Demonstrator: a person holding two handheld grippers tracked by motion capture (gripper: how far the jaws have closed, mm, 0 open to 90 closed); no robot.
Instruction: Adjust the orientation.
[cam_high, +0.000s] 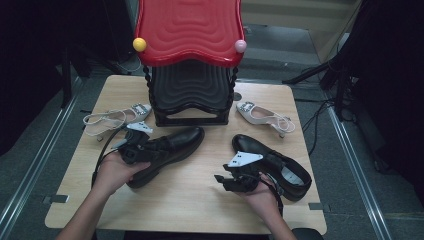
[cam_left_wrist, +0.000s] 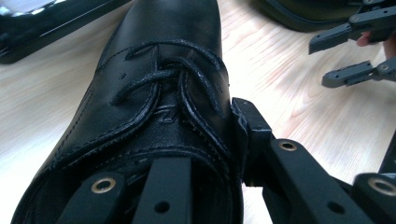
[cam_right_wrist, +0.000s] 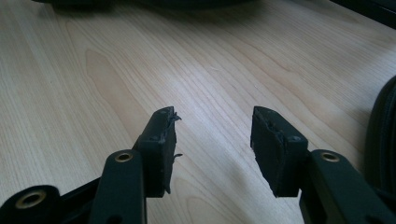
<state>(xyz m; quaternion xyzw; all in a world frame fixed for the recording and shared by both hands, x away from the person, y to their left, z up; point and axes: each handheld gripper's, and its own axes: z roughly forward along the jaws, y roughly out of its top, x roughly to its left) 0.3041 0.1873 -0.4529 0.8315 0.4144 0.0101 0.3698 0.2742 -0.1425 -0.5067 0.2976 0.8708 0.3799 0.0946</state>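
Two black leather lace-up shoes lie on the wooden table (cam_high: 195, 200). My left gripper (cam_high: 150, 148) is shut on the left black shoe (cam_high: 177, 141) at its opening. In the left gripper view one jaw is inside the left black shoe (cam_left_wrist: 154, 70) and the other presses its outer side, so my left gripper (cam_left_wrist: 205, 140) pinches the shoe's wall. My right gripper (cam_high: 221, 181) is open, just left of the right black shoe (cam_high: 282, 167). In the right gripper view my right gripper (cam_right_wrist: 215, 135) stands open over bare wood, with the right black shoe (cam_right_wrist: 384, 140) at the edge.
A red-topped shoe rack (cam_high: 190, 30) with a black lower shelf (cam_high: 190, 90) stands at the table's back. One white slingback heel (cam_high: 112, 119) lies at its left, another white heel (cam_high: 265, 114) at its right. My right gripper (cam_left_wrist: 355, 51) also appears in the left gripper view.
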